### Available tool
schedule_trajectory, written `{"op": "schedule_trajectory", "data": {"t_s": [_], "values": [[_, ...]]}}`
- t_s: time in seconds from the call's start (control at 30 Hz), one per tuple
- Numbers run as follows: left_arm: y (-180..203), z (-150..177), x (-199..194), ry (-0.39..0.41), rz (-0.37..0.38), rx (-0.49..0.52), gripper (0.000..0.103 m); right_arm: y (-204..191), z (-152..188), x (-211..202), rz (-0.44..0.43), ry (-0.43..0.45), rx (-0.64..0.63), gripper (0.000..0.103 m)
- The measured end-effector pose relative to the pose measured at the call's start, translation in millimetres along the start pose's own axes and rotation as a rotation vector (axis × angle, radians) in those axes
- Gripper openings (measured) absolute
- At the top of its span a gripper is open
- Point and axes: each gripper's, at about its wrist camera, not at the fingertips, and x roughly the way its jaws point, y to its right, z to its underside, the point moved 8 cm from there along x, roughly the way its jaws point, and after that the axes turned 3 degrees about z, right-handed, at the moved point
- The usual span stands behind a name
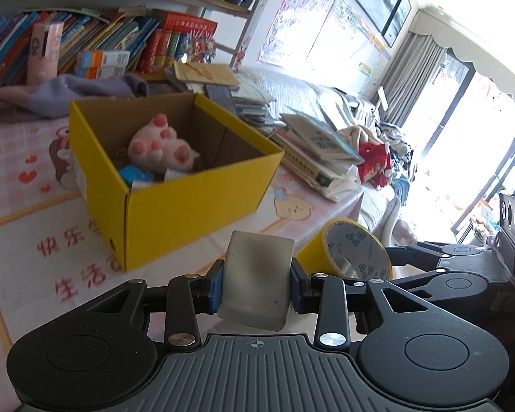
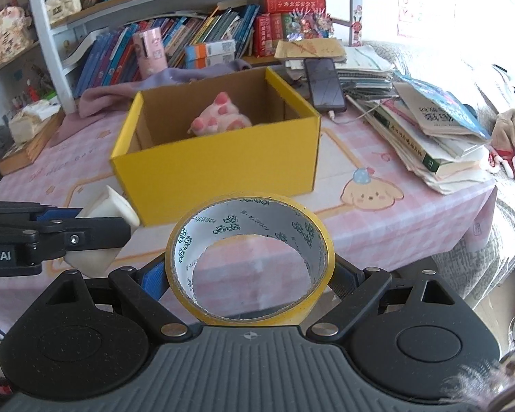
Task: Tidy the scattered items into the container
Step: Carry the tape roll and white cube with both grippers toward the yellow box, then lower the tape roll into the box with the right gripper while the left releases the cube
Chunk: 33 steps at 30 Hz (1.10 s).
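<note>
A yellow cardboard box (image 1: 189, 202) (image 2: 219, 163) stands open on the pink tablecloth, with a pink plush paw toy (image 1: 158, 147) (image 2: 219, 118) inside. My left gripper (image 1: 256, 286) is shut on a white eraser-like block (image 1: 257, 281), held above the table in front of the box; the block also shows in the right wrist view (image 2: 103, 230). My right gripper (image 2: 250, 274) is shut on a yellow tape roll (image 2: 250, 261), held to the right of the left gripper; the roll also shows in the left wrist view (image 1: 350, 250).
A stack of books and papers (image 2: 429, 130) with a black phone (image 2: 324, 84) lies right of the box. A purple cloth (image 1: 68, 92) lies behind it. A bookshelf (image 2: 189, 44) lines the back. The table edge (image 2: 480, 206) drops to a bed on the right.
</note>
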Motion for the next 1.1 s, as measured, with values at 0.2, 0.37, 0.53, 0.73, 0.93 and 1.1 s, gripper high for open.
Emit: {"op": "schedule_trajectory", "data": {"t_s": [0.2, 0.37, 0.53, 0.73, 0.93, 1.1], "values": [[-1.8, -31.8, 16.5, 0.04, 0.006, 0.015, 0.036, 16.6, -32.1, 8.9, -0.012, 0.037, 0.021, 0.09], [-2.0, -60.8, 31.6, 0.072, -0.002, 0.026, 0.036, 30.2, -65.7, 14.4, -0.029, 0.081, 0.008, 0.09], [-5.1, -84.9, 42.5, 0.1, -0.058, 0.042, 0.036, 41.1, -103.9, 28.9, -0.065, 0.125, -0.02, 0.09], [-23.0, -110.8, 55.4, 0.121, -0.164, 0.015, 0.036, 38.6, -142.1, 59.1, -0.152, 0.149, -0.097, 0.09], [-51.5, -119.9, 75.0, 0.08, -0.321, -0.002, 0.036, 25.8, -174.7, 93.1, -0.269, 0.162, -0.16, 0.091], [-72.5, -109.2, 101.5, -0.017, -0.434, 0.024, 0.036, 5.7, -185.8, 137.6, -0.352, 0.099, -0.248, 0.091]]}}
